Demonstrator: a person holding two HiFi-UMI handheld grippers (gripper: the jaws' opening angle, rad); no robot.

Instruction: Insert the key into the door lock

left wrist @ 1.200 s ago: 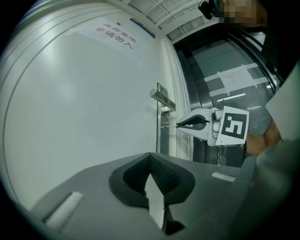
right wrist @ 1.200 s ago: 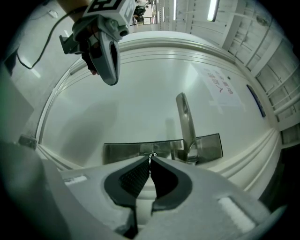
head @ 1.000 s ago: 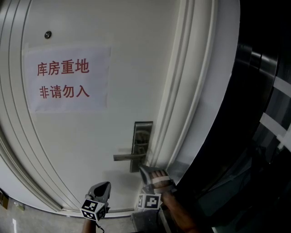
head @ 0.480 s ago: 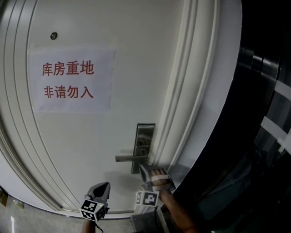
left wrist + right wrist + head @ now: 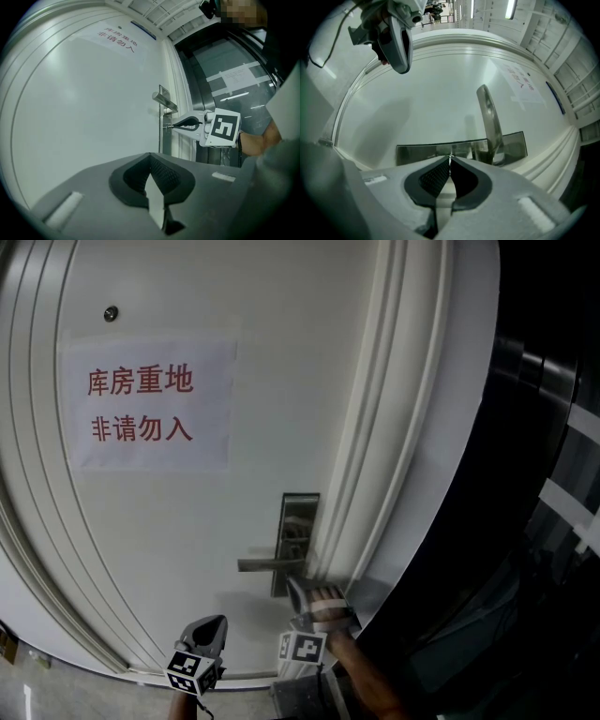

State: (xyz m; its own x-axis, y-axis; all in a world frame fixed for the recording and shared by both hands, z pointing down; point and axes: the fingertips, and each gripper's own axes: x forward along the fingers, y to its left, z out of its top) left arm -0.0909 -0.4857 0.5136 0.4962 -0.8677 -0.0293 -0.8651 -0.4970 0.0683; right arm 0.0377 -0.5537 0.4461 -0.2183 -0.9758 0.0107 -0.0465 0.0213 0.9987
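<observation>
Insertion looks under way: the right gripper (image 5: 450, 161), fingers closed on the key (image 5: 168, 126), has its tip at the lock plate (image 5: 422, 151) below the handle (image 5: 490, 119), while the left gripper (image 5: 150, 157) is closed on nothing, well apart; the next move calls for a straight, level push.

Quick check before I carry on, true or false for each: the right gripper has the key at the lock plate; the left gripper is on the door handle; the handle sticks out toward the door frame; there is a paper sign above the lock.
1. The right gripper grips the key at the lock plate. True.
2. The left gripper holds the door handle. False: it hangs below and left of the handle, jaws together on nothing.
3. The handle sticks out toward the door frame. False: in the head view it runs left from the plate, away from the frame.
4. A paper sign with red print hangs above the lock. True, up and to the left.
</observation>
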